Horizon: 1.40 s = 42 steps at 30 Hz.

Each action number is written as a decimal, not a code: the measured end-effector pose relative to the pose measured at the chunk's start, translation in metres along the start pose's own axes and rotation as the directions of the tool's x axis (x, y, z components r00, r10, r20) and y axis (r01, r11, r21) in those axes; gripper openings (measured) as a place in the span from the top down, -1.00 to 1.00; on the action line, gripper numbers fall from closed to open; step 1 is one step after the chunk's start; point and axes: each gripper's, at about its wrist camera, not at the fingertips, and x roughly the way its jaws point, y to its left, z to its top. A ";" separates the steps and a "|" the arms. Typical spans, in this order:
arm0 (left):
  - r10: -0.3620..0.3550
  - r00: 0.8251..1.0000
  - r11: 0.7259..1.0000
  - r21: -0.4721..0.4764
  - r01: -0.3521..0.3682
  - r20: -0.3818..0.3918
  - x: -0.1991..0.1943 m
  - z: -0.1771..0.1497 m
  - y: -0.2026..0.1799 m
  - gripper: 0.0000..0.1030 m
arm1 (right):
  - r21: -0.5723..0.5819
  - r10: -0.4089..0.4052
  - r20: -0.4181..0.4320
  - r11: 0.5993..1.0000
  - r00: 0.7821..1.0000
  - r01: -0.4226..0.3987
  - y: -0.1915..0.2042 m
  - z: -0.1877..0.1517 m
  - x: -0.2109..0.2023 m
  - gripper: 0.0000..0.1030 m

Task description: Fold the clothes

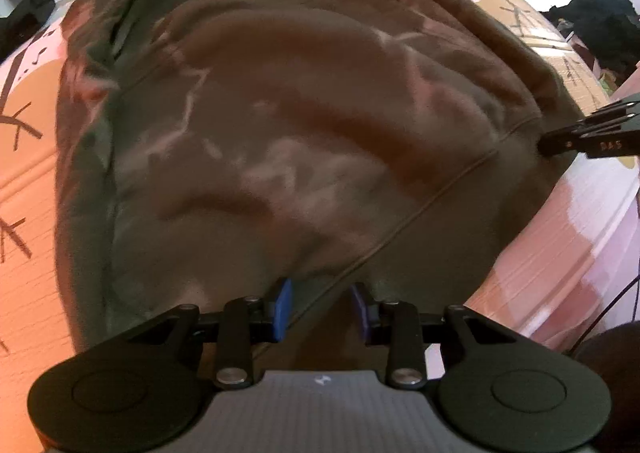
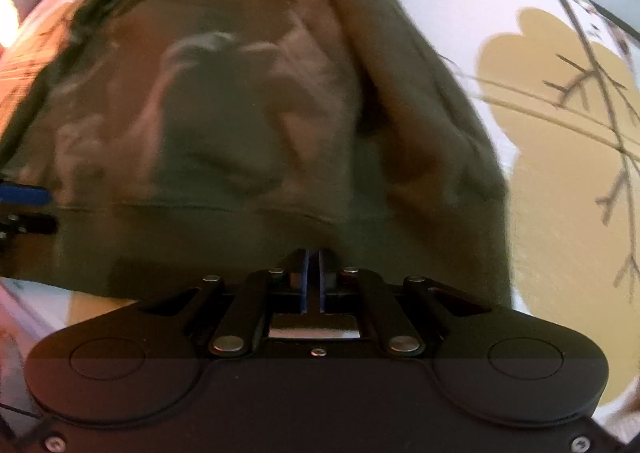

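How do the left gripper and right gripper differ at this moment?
The left gripper has a clear gap between its blue pads; the right gripper is shut, pads nearly together. The left straddles a diagonal seam on the olive sweatshirt; the right sits nearer its right-hand edge. Both point down at the sweatshirt's hem on the patterned bedsheet.

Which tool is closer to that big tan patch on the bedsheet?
Right. The right tool is at the sweatshirt's hem beside the tan patch; the left tool is farther along that hem.
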 end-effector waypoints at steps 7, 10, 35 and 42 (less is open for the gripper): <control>0.071 0.997 0.997 -0.022 -0.072 -0.032 -0.011 -0.008 0.016 0.30 | 0.070 -0.023 0.048 0.997 0.999 0.019 -0.016 0.003 -0.025 0.75; 0.153 0.988 0.988 -0.028 -0.154 -0.027 -0.017 -0.006 0.023 0.14 | 0.063 -0.042 0.107 0.997 0.993 0.035 -0.015 0.014 -0.039 0.32; 0.305 0.945 0.929 -0.255 -0.269 0.115 0.005 0.102 0.112 -0.45 | -0.049 -0.138 0.278 0.986 0.951 0.158 0.006 0.164 0.014 -0.37; 0.295 0.954 0.914 -0.306 -0.266 0.052 0.025 0.103 0.133 -0.43 | -0.032 -0.111 0.173 0.992 0.979 0.118 -0.014 0.168 0.051 0.27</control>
